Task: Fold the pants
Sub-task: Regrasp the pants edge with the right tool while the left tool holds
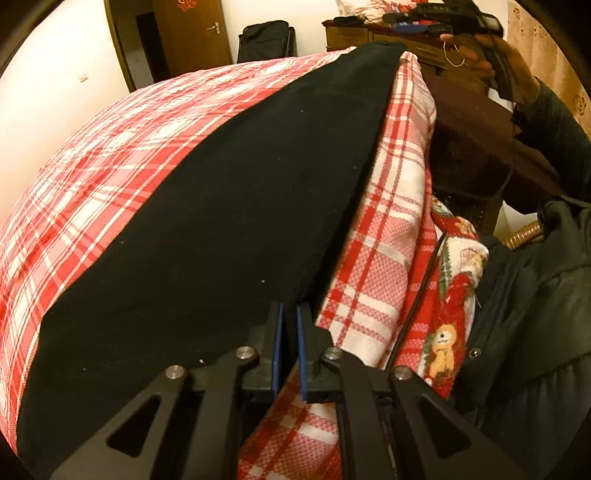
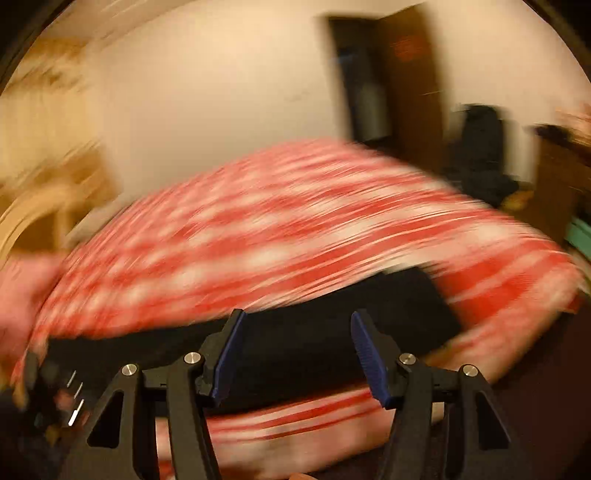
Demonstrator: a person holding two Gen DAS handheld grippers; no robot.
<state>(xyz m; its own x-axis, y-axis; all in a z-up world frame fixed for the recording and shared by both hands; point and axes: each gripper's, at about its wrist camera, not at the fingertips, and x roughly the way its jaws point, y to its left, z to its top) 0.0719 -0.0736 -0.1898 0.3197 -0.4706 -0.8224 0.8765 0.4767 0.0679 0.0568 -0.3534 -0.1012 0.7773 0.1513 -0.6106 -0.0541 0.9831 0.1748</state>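
Black pants (image 1: pixel 229 206) lie flat in a long band on the red and white plaid bed cover (image 1: pixel 122 147). My left gripper (image 1: pixel 290 310) sits at the near corner of the pants, its blue pads nearly together with a thin gap; whether cloth is pinched between them is hidden. In the blurred right wrist view the pants (image 2: pixel 303 347) lie across the bed below my right gripper (image 2: pixel 297 321), which is open and empty above them. The right gripper also shows in the left wrist view (image 1: pixel 491 51), held in a hand at the far end of the pants.
A dark wooden bedside cabinet (image 1: pixel 480 136) stands beyond the bed's right edge. A Christmas-print cloth (image 1: pixel 450 295) and a black jacket (image 1: pixel 535 295) are at the right. A door (image 1: pixel 192 33) and a black suitcase (image 1: pixel 266 40) are at the far wall.
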